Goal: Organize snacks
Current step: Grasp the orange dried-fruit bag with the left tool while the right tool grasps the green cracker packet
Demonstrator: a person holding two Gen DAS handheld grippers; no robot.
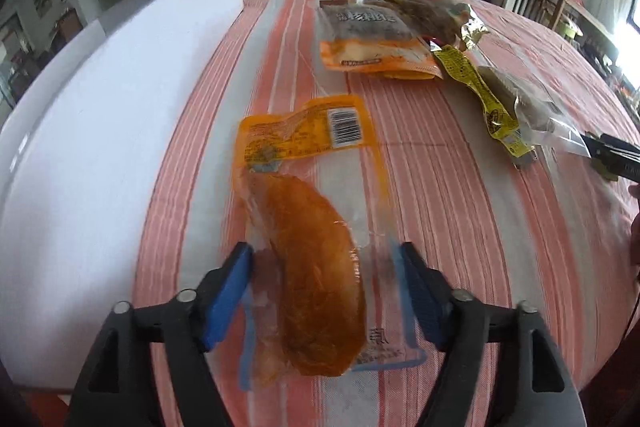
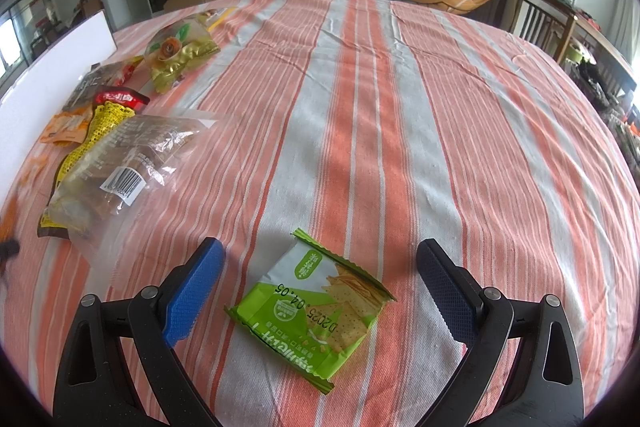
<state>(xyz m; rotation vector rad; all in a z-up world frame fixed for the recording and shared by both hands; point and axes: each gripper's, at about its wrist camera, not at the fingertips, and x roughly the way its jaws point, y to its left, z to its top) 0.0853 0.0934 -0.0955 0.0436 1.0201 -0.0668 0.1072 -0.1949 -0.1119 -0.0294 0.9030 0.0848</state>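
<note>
Left wrist view: the left tongs (image 1: 326,275) are spread wide, straddling the orange vacuum-packed meat pouch (image 1: 308,227) lying on the striped tabletop (image 1: 440,207); closing on it looks like the next move.

Right wrist view: the right tongs (image 2: 320,279) are released above the green cracker packet (image 2: 316,311) at 6 o'clock; the snack pile (image 2: 120,139) sits at 10 o'clock.

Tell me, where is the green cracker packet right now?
In the right wrist view, the green cracker packet lies flat on the striped tablecloth, between the open right gripper, apart from the snack pile at left.

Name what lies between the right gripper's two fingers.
The green cracker packet lies on the tablecloth between the open right gripper's fingers, untouched; right wrist view.
</note>
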